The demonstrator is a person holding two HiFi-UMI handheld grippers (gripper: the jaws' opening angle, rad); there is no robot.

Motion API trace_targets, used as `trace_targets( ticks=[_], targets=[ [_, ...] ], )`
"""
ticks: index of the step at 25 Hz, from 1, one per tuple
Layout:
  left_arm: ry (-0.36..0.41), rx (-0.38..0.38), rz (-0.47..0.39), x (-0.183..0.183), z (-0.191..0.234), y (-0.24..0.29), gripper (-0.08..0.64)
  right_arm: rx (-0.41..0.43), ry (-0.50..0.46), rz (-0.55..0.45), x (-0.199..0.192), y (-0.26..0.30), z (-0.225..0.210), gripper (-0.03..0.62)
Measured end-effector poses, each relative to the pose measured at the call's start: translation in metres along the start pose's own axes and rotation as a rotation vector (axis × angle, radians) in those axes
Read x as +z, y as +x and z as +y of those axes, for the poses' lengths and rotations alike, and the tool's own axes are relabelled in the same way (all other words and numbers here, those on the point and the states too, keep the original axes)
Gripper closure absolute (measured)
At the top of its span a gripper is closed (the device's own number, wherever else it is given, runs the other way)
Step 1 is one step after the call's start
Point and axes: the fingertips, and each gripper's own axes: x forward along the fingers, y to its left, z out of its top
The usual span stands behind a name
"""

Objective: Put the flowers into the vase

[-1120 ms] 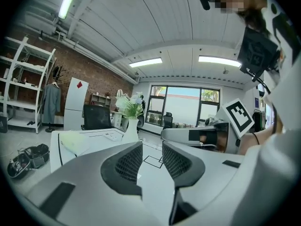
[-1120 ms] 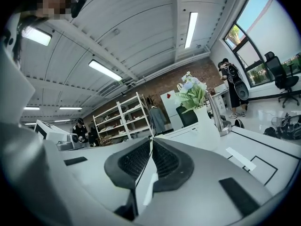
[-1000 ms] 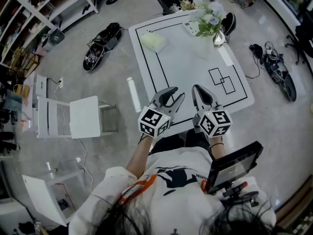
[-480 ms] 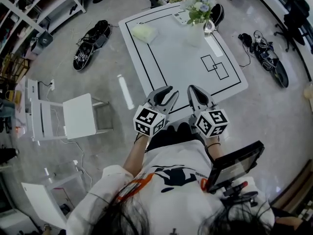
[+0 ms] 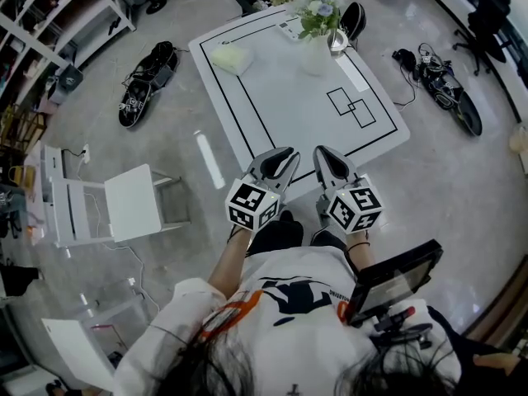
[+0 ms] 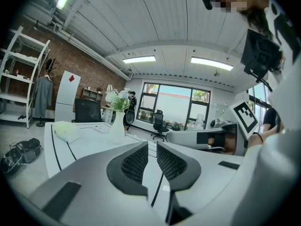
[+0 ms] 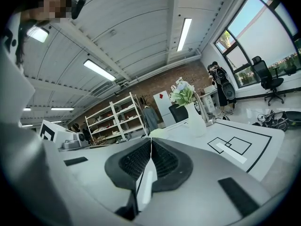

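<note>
Since nothing is left to carry, chair (image 5: 136, 205): stands unused on the floor at 9 o'clock of the person, well apart from the table (image 5: 280, 89).
Pale lump: a soft greenish bundle (image 5: 231, 57) lies near the table's far-left corner, at about 11 o'clock; what it is I cannot tell.
Left gripper (image 6: 152, 149): its jaws are closing to a narrow slit with nothing between them; it is held nearly level at the table's near edge, pointing to 12 o'clock, probably just at rest.
Vase (image 5: 315, 56): upright at the table's far edge, about 12 o'clock, beyond the drawn squares.
Flowers (image 5: 318, 2): already standing in the vase, heads above its mouth, so the task looks done.
Right gripper (image 7: 151, 144): its jaws are pressed together and empty; it is held level just beside the left one, likely parked.
Screen (image 5: 394, 277): a dark tablet hangs at the person's right side, about 4 o'clock.
Change: compared with a second ago, the table and vase sit farther off and higher in the head view, more bare floor shows, and the left jaws are narrower; the person seems to be backing away.
</note>
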Motion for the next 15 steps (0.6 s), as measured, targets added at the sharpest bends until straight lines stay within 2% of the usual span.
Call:
trace_targets(
  ticks=[7,15],
  targets=[
    [-0.022,0.048,-0.029,0.005,-0.022,-0.003,0.534,0.033,-0.018,0.022,-0.002,-0.024,-0.003,0.575],
    [-0.043,0.121,-0.051,-0.004,-0.064,-0.011,0.548,0.114,-0.060,0.067,-0.012,-0.071,0.002,0.578]
  ],
)
